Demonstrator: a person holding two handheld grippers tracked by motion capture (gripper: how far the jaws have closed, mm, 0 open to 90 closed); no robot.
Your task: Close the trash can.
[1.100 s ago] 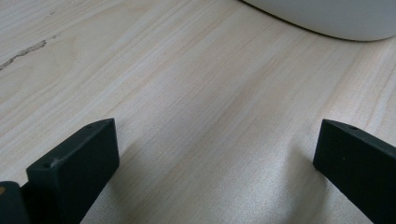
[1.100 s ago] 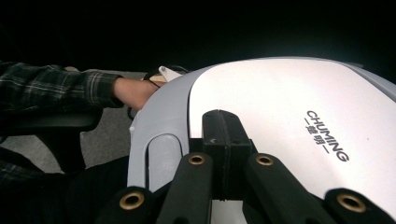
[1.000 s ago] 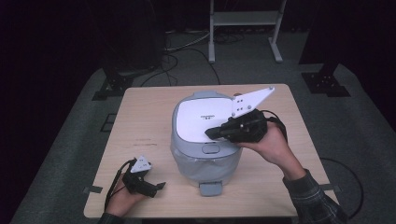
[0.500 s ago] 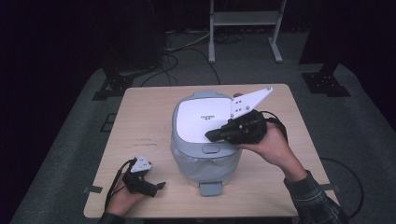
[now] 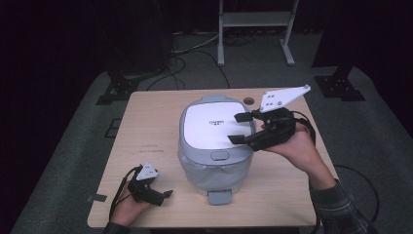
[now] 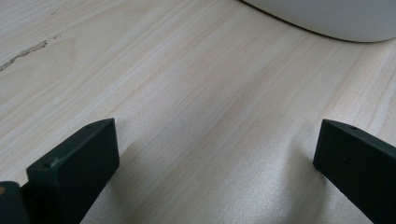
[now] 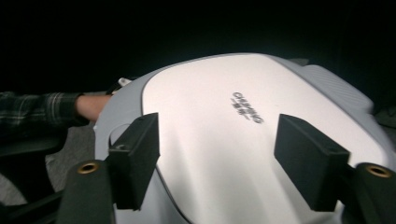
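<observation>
Now right gripper point(image 5: 242, 128) opens above rice cooker point(image 5: 216, 146)

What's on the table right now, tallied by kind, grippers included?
Rice cooker: 1
Left gripper, jaws open, resting on the table: 1
Right gripper, jaws just opened, nothing between them, over the cooker's lid: 1
Total: 3

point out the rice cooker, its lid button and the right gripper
rice cooker point(image 5: 214, 127), high view, white lid top
lid button point(image 5: 219, 156), high view, its centre
right gripper point(image 5: 239, 128), high view, between its open jaws
</observation>
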